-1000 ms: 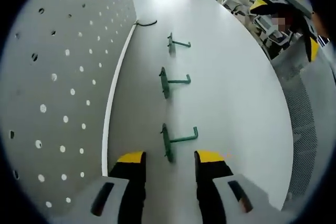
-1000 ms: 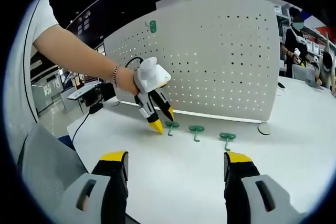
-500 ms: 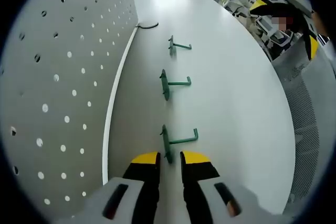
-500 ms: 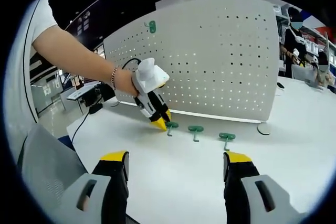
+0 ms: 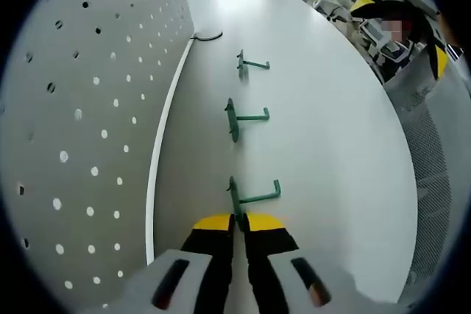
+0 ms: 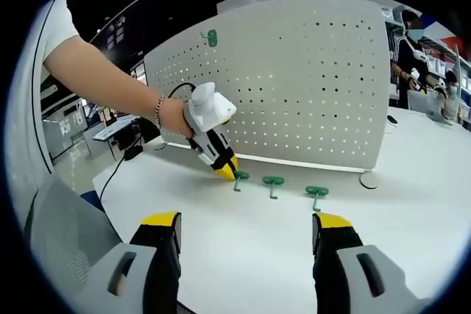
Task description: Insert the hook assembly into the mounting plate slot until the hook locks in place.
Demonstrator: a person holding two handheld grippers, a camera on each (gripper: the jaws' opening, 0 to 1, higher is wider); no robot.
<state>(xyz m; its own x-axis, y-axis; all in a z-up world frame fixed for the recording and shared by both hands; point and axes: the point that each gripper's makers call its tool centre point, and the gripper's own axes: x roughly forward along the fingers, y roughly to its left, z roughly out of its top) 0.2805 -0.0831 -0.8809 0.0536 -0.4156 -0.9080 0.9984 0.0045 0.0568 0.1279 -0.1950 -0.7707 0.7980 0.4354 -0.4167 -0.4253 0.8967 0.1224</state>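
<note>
Standing upright at the table's (image 6: 243,255) back edge, the white pegboard (image 6: 309,86) is our mounting plate; one green hook (image 6: 213,36) already hangs high on it. No containers present. Three green hooks lie in a row before it. Our left gripper (image 5: 237,220) has its jaws clamped on the nearest hook's (image 5: 250,198) flat base; right gripper (image 6: 246,227) waits, jaws wide apart, empty. Best lift squarely, keeping the base plate parallel to the board before seating.

Three hooks (image 5: 246,115) beside pegboard (image 5: 88,108)
</note>
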